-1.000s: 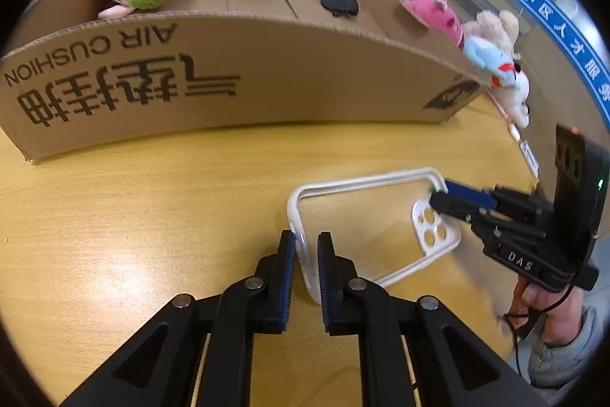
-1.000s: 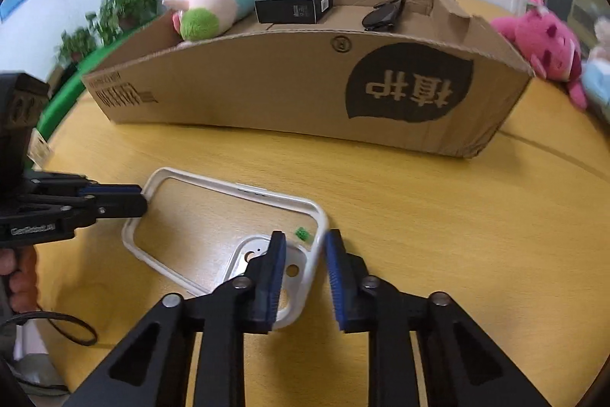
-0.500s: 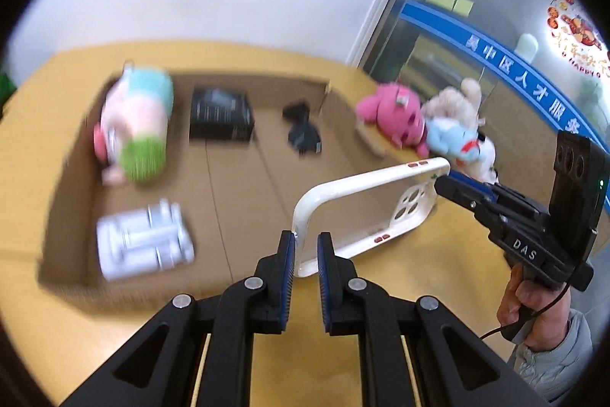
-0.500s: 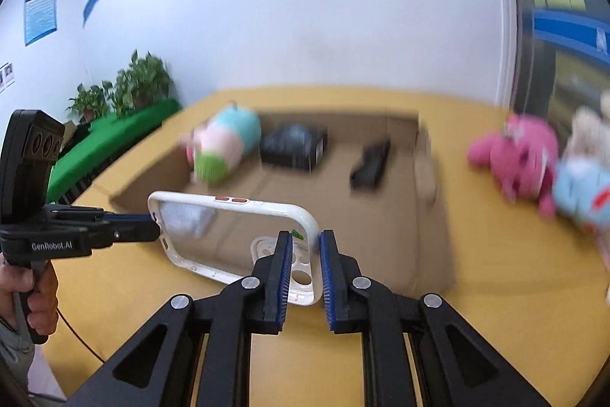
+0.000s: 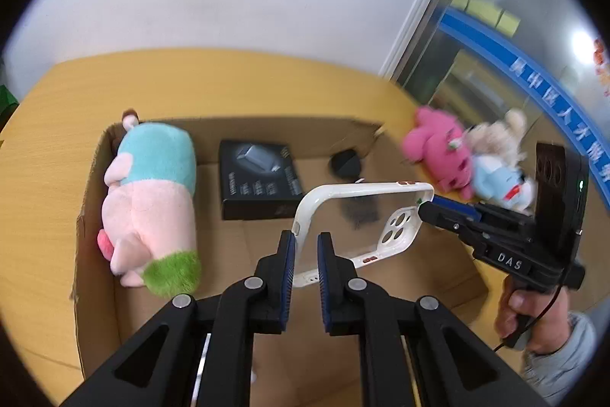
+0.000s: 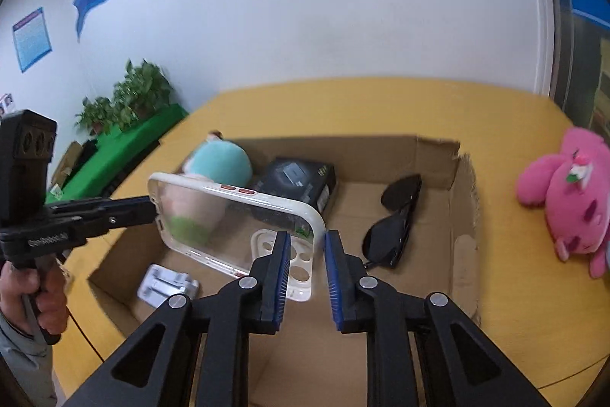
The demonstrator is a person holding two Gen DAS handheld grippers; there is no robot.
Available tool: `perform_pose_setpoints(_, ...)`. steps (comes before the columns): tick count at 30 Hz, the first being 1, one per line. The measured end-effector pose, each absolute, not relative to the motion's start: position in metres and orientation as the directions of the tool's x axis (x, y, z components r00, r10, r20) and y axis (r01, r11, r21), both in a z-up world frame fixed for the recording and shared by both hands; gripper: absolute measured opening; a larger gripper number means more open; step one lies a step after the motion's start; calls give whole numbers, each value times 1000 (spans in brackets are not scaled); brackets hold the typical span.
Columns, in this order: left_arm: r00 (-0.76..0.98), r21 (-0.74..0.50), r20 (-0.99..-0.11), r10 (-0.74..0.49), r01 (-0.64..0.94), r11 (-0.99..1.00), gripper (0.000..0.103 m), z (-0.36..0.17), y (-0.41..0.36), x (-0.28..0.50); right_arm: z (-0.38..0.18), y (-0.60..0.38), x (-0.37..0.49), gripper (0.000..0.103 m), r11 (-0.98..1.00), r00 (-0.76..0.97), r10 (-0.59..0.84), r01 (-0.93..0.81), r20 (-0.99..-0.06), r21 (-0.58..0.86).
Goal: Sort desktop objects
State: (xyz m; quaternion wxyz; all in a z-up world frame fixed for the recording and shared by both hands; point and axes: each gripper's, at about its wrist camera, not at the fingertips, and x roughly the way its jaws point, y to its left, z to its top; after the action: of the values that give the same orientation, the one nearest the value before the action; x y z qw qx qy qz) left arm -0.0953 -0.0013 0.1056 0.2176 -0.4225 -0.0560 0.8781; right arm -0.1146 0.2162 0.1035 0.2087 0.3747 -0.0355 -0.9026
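A clear phone case with a white rim hangs in the air above the open cardboard box. My left gripper is shut on its bottom edge. My right gripper has its jaws spread apart around the case's camera corner; the case lies against the left finger and a gap shows on the other side. The right gripper also shows in the left wrist view at the case's far corner. The left gripper shows in the right wrist view at the case's left end.
In the box lie a pink and teal plush, a black carton, dark sunglasses and a white packet. Pink and blue plush toys sit on the yellow table right of the box.
Both grippers have carried the case from the table up and over the box. The right gripper's jaws have spread wider in the last half second.
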Motion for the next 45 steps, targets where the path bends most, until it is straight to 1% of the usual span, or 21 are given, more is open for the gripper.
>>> perform_pose_setpoints(4,-483,-230,-805,344,-280,-932,11,70,3,-122,67,207,-152,19,-909,-513,-401,325,-759,261)
perform_pose_setpoints(7,-437,-220,-842,315,-255,-942,11,49,0,-132,41,197,-175,19,-902,-389,-401,328,-829,282)
perform_pose_setpoints(12,-322,-166,-916,240,-240,-957,11,13,4,-141,16,180,-195,19,-909,-281,-353,328,-892,256)
perform_pose_setpoints(18,-304,-186,-919,250,-226,-956,11,10,-5,-145,-11,173,-201,19,-921,-211,-318,299,-924,249)
perform_pose_setpoints(19,-316,-181,-916,249,-229,-957,11,13,-6,-142,-13,173,-197,22,-927,-207,-296,299,-933,227)
perform_pose_setpoints(20,-347,-177,-904,249,-226,-958,11,21,-10,-137,-11,174,-194,36,-930,-213,-288,296,-933,219)
perform_pose_setpoints(21,-380,-184,-888,257,-218,-958,14,29,-15,-133,-4,179,-189,45,-931,-239,-296,288,-925,224)
perform_pose_setpoints(22,-422,-192,-867,264,-205,-960,17,40,-21,-124,10,186,-180,66,-928,-284,-322,282,-903,243)
perform_pose_setpoints(23,-482,-197,-835,267,-192,-962,20,55,-27,-111,28,195,-168,81,-924,-342,-346,283,-874,255)
perform_pose_setpoints(24,-549,-196,-791,270,-190,-962,31,73,-33,-93,46,202,-153,85,-925,-401,-354,285,-845,252)
perform_pose_setpoints(25,-595,-191,-757,268,-191,-963,50,83,-37,-80,60,208,-138,91,-925,-448,-359,288,-819,248)
perform_pose_setpoints(26,-663,-179,-703,257,-184,-966,62,98,-40,-60,74,214,-122,99,-925,-495,-364,291,-789,244)
perform_pose_setpoints(27,-715,-164,-658,237,-171,-972,81,107,-43,-42,91,222,-94,103,-926,-567,-370,291,-736,241)
perform_pose_setpoints(29,-797,-107,-578,177,-141,-984,82,115,-42,-7,102,228,-59,103,-930,-629,-365,284,-687,234)
perform_pose_setpoints(31,-827,-25,-559,64,-60,-998,82,108,-34,10,97,225,-40,103,-938,-635,-338,283,-695,198)
perform_pose_setpoints(32,-831,-17,-555,33,-28,-999,82,99,-32,17,93,222,-35,103,-949,-645,-306,269,-700,167)
perform_pose_setpoints(35,-805,-77,-592,43,4,-997,82,70,-33,20,68,205,-15,103,-970,-695,-223,230,-684,83)
perform_pose_setpoints(38,-793,-8,-609,-16,26,-1000,82,49,-27,16,44,198,-10,103,-977,-726,-199,200,-658,74)
perform_pose_setpoints(40,-788,25,-615,-24,11,-1000,82,38,-24,13,33,198,-11,103,-979,-734,-194,186,-650,82)
perform_pose_setpoints(43,-774,30,-633,-4,-19,-999,82,21,-19,10,20,191,-7,103,-981,-751,-179,183,-636,60)
perform_pose_setpoints(45,-791,31,-612,-3,-20,-999,82,17,-20,15,19,190,-6,103,-982,-774,-178,181,-607,57)
